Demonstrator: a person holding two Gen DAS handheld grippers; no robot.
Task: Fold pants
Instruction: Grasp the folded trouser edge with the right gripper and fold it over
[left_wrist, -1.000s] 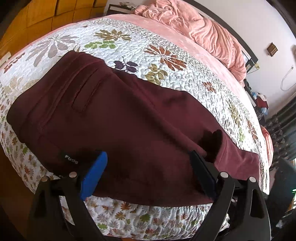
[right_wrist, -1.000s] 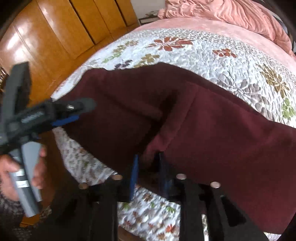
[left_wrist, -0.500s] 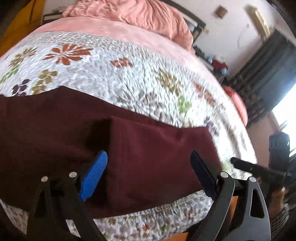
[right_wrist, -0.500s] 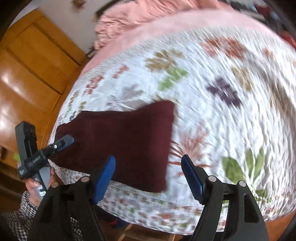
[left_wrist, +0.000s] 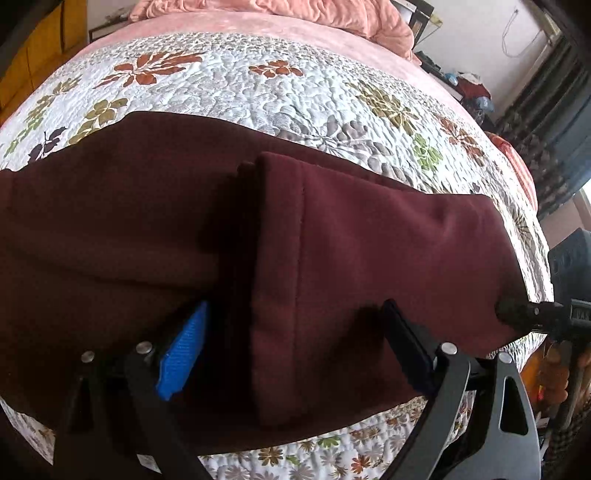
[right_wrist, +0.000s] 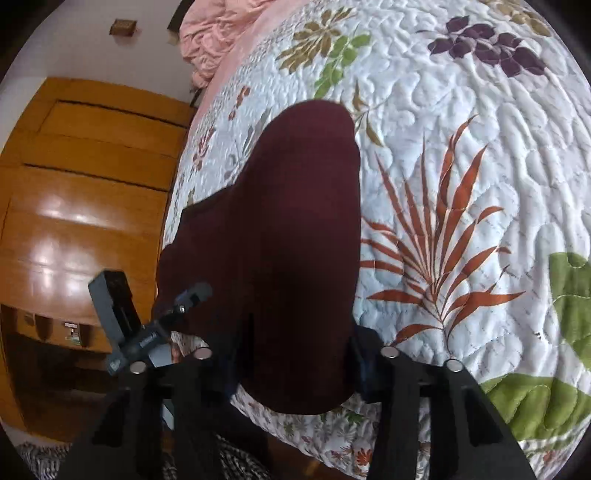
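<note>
The maroon pants (left_wrist: 369, 258) lie folded along the near edge of the bed, with a doubled hem end on top of the lower layer. My left gripper (left_wrist: 291, 350) is open, its jaws wide apart, low over the hem edge with cloth between them. In the right wrist view the pants (right_wrist: 288, 240) run away from me. My right gripper (right_wrist: 295, 358) is open, with its jaws either side of the fold's end. The left gripper also shows in the right wrist view (right_wrist: 184, 299), at the pants' left edge.
The floral quilt (left_wrist: 258, 96) covers the bed, with a pink blanket (left_wrist: 332, 18) heaped at the far end. A wooden wardrobe (right_wrist: 85, 184) stands to the left of the bed. Dark curtains (left_wrist: 554, 110) and clutter are at the right.
My right gripper let go of the pants leg, opened and moved to the fold's right end. My left gripper turned from the waistband side and came down close over the hem edge.
</note>
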